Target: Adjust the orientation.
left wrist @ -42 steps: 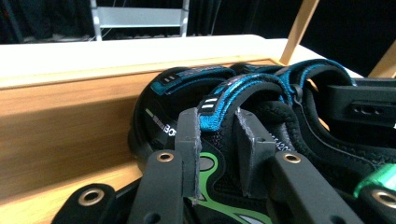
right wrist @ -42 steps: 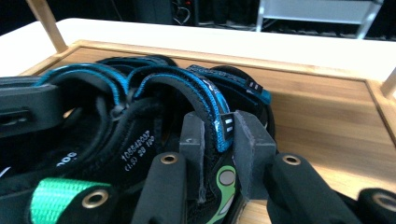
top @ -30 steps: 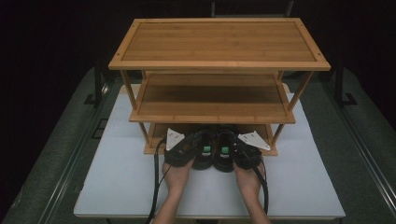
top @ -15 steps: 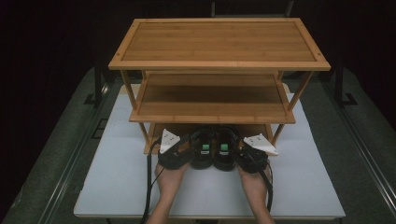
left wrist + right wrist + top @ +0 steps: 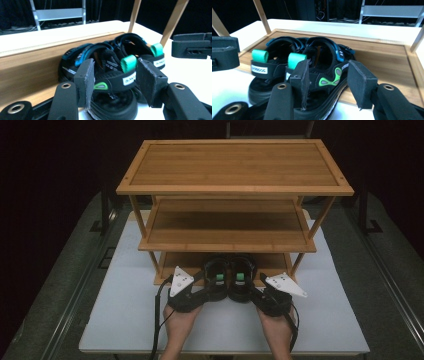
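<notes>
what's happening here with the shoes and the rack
A person holds a two-jaw gripper in each hand at the foot of a wooden three-tier rack on a white table. A pair of black sandals lies side by side, toes on the bottom shelf, heels sticking out over its front edge. The left gripper and right gripper each have open jaws set either side of a sandal's heel, not clamped.

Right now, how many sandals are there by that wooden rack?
2. The left sandal and the right sandal lie side by side, toes on the rack's bottom shelf, heels out over the table. None looks hidden.
</notes>
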The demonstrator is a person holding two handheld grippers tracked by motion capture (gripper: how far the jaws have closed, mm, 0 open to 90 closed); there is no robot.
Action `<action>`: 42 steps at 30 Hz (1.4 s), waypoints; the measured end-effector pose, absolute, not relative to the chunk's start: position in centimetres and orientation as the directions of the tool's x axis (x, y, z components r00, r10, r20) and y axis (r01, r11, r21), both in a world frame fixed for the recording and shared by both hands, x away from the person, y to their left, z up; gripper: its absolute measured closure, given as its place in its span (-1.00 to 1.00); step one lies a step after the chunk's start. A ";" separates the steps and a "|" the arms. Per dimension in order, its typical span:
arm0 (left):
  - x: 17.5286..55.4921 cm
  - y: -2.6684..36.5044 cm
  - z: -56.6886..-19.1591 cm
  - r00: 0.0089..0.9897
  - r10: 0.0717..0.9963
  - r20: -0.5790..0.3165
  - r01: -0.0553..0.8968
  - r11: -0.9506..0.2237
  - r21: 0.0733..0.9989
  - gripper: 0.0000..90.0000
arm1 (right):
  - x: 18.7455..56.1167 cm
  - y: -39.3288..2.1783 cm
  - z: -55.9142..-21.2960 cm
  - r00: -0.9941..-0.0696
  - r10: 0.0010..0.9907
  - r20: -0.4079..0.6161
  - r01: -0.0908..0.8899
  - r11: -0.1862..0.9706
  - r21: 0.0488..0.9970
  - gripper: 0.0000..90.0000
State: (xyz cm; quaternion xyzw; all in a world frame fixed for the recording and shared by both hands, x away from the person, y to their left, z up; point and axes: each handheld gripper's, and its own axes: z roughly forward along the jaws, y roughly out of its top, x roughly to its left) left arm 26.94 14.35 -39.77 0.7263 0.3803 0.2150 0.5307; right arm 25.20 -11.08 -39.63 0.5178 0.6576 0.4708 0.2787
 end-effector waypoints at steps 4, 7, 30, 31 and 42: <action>26.2 14.4 -40.0 0.618 0.782 -0.076 0.325 -0.165 0.931 0.07 | 24.4 -10.9 -40.0 -0.314 0.941 0.122 0.423 0.023 0.906 0.18; 25.5 14.5 -40.4 0.613 0.787 -0.066 0.325 -0.176 0.929 0.06 | 23.9 -10.6 -40.4 -0.325 0.939 0.115 0.433 0.040 0.901 0.20; 25.0 13.1 -43.8 0.581 0.814 -0.010 0.413 -0.284 0.865 0.06 | 22.9 -8.7 -43.4 -0.344 0.934 0.101 0.509 0.095 0.856 0.20; 25.0 13.0 -43.9 0.577 0.817 -0.008 0.414 -0.284 0.865 0.07 | 22.9 -8.6 -43.5 -0.342 0.935 0.097 0.508 0.097 0.856 0.19; 25.4 12.7 -44.1 0.576 0.817 0.019 0.415 -0.313 0.854 0.15 | 23.3 -8.4 -43.8 -0.321 0.944 0.079 0.512 0.103 0.853 0.21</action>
